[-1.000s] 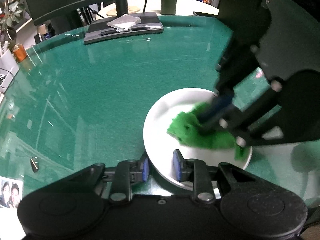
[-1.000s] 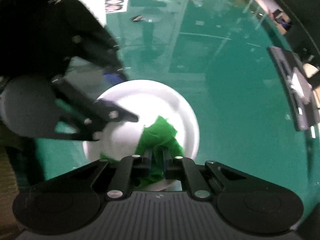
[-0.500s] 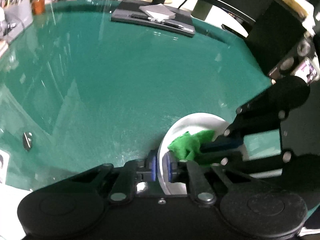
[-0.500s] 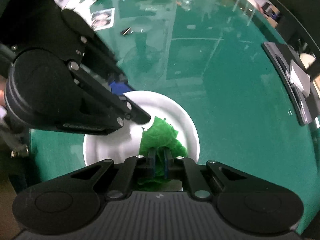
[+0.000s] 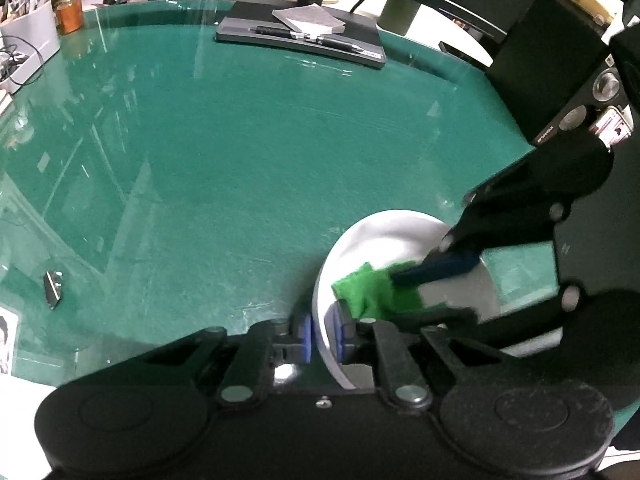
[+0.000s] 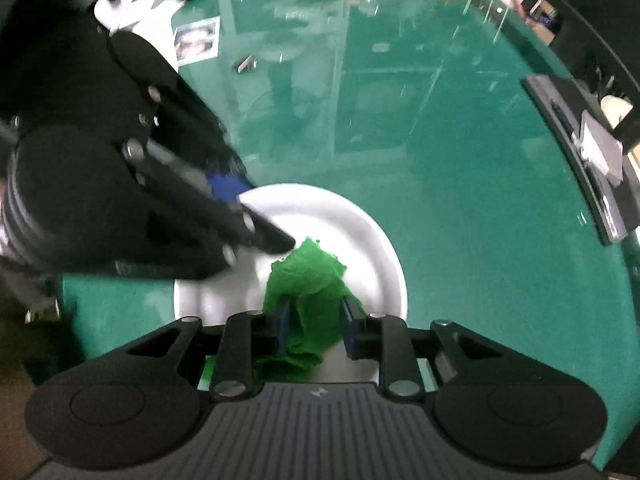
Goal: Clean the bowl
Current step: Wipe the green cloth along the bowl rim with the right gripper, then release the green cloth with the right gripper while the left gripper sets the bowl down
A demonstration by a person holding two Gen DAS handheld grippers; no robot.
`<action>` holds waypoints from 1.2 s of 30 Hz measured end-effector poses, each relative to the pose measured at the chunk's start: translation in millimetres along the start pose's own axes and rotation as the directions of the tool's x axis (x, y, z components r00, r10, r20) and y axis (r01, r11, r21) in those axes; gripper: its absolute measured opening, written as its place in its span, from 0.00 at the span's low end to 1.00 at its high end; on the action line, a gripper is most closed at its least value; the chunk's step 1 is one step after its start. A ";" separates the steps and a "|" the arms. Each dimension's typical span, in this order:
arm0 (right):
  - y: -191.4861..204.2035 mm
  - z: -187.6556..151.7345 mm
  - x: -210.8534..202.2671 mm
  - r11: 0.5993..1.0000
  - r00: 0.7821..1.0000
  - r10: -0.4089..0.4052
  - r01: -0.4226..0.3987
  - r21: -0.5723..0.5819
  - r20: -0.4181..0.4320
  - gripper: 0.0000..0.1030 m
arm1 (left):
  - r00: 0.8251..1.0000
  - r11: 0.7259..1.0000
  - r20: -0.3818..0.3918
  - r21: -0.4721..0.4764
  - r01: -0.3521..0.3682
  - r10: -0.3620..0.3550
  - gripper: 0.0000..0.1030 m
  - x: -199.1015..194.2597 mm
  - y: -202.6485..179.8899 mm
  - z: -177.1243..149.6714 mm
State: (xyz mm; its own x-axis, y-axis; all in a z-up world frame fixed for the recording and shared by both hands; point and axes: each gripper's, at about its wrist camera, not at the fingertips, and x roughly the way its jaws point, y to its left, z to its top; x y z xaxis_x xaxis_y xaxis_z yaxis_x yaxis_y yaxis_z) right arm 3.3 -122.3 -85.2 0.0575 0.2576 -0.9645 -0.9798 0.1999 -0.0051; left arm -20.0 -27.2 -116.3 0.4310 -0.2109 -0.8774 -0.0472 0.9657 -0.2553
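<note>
Right wrist: right tongs (image 6: 314,326) have just loosened around cloth (image 6: 310,280).

I see dim overhead light, pale glare streaks across the glossy green glass worktop (image 5: 248,152), fisheye-bent edges, slight motion blur.

The green table (image 5: 248,152) lies mostly bare through its middle, so a hand could cross there freely. Toward the far edge sits a dark tray (image 5: 300,38) with a pen and a notepad. At the left edge lie a small metal clip (image 5: 53,289) and a photo (image 6: 197,42). Near the right side the white bowl (image 5: 384,228) blocks the way, crowded by the left gripper (image 5: 322,338) on its rim and the right gripper (image 6: 314,326) over the green cloth (image 6: 310,280).
</note>
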 end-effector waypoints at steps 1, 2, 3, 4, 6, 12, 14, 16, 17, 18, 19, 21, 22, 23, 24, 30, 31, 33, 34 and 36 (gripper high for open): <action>5.9 1.3 1.5 1.000 1.000 0.015 -0.015 -0.001 0.016 0.13 | 1.000 1.000 0.000 -0.001 0.000 0.000 0.12 -0.2 0.7 -0.1; 13.0 1.6 2.7 0.999 0.999 0.032 -0.031 -0.008 0.029 0.09 | 1.000 1.000 0.000 -0.002 0.001 -0.001 0.12 -0.2 1.1 -0.4; 13.2 1.4 3.3 0.999 0.999 0.036 -0.035 -0.012 0.029 0.09 | 1.000 1.000 0.000 -0.001 0.001 -0.001 0.12 0.0 0.9 -0.4; 16.1 0.4 3.6 0.999 0.999 0.048 -0.048 -0.026 0.024 0.09 | 1.000 1.000 0.000 0.006 -0.002 0.002 0.12 0.1 -0.1 -0.6; 15.5 -6.1 -2.6 0.997 0.998 0.061 -0.062 -0.045 -0.011 0.07 | 1.000 1.000 -0.001 0.019 -0.007 0.007 0.12 0.4 -1.7 -1.0; -3.8 -2.9 -8.5 0.997 0.997 -0.062 0.060 -0.053 -0.048 0.06 | 1.000 0.999 -0.004 0.043 -0.016 0.016 0.14 2.6 -7.1 -3.5; -1.8 2.5 -5.5 0.995 0.996 -0.089 0.088 -0.038 -0.014 0.07 | 1.000 0.999 -0.003 0.036 -0.015 0.015 0.14 2.6 -5.3 -3.9; 3.5 4.5 -2.7 0.998 0.998 -0.057 0.058 -0.019 0.022 0.07 | 1.000 0.999 -0.003 0.033 -0.014 0.014 0.14 2.6 -3.4 -4.1; 5.6 2.8 -3.4 0.999 0.999 -0.030 0.030 -0.015 0.025 0.07 | 1.000 0.999 -0.004 0.032 -0.013 0.013 0.14 2.7 -2.7 -4.1; 8.3 -0.3 -5.0 1.000 0.999 0.023 -0.022 -0.012 0.024 0.07 | 1.000 0.999 -0.005 0.032 -0.012 0.012 0.15 2.7 -2.0 -4.1; 9.9 -6.8 -8.2 0.999 0.999 0.047 -0.047 -0.017 0.019 0.07 | 1.000 0.999 -0.004 0.035 -0.014 0.014 0.15 2.6 -2.5 -4.3; 8.6 -12.2 -11.4 0.995 0.996 0.091 -0.091 -0.039 0.001 0.06 | 1.000 0.999 0.000 0.045 -0.021 0.021 0.15 2.3 -4.1 -4.5; 7.7 -15.0 -13.6 0.996 0.998 0.065 -0.066 -0.054 -0.012 0.06 | 1.000 0.998 0.002 0.049 -0.024 0.024 0.15 2.2 -4.9 -4.7; 8.2 -16.5 -15.8 0.997 0.999 0.033 -0.033 -0.065 -0.013 0.06 | 1.000 0.998 0.004 0.052 -0.027 0.027 0.15 1.8 -5.1 -4.8; 8.9 -18.1 -17.6 0.996 0.999 -0.038 0.037 -0.087 -0.010 0.06 | 0.999 0.998 0.007 0.054 -0.033 0.033 0.16 1.5 -5.4 -4.7; 39.6 -36.6 -20.5 0.909 0.933 -0.345 0.359 -0.212 0.099 0.06 | 0.997 0.995 0.024 0.072 -0.074 0.072 0.20 -0.3 -8.3 -4.2; 48.3 -41.7 -20.0 0.881 0.911 -0.392 0.413 -0.232 0.131 0.06 | 0.997 0.995 0.026 0.063 -0.076 0.075 0.20 -0.8 -6.8 -3.4; 57.3 -49.3 -22.8 0.853 0.882 -0.440 0.469 -0.229 0.170 0.05 | 0.996 0.995 0.032 0.054 -0.089 0.087 0.21 -1.5 -5.0 -2.3; 59.9 -51.7 -26.6 0.835 0.857 -0.473 0.511 -0.205 0.205 0.05 | 0.995 0.994 0.035 0.053 -0.098 0.096 0.21 -1.7 -4.6 -1.2; 61.5 -50.9 -29.0 0.817 0.829 -0.507 0.550 -0.174 0.236 0.06 | 0.992 0.991 0.042 0.050 -0.123 0.121 0.21 -2.5 -3.9 0.8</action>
State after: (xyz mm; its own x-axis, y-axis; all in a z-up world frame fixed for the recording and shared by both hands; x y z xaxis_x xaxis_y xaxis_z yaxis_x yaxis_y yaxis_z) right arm -68.3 -165.5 -70.9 0.5899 0.3354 -0.7345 -0.8022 0.1400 -0.5804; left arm -20.2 -30.3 -112.9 0.4595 -0.0862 -0.8840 -0.0545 0.9907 -0.1249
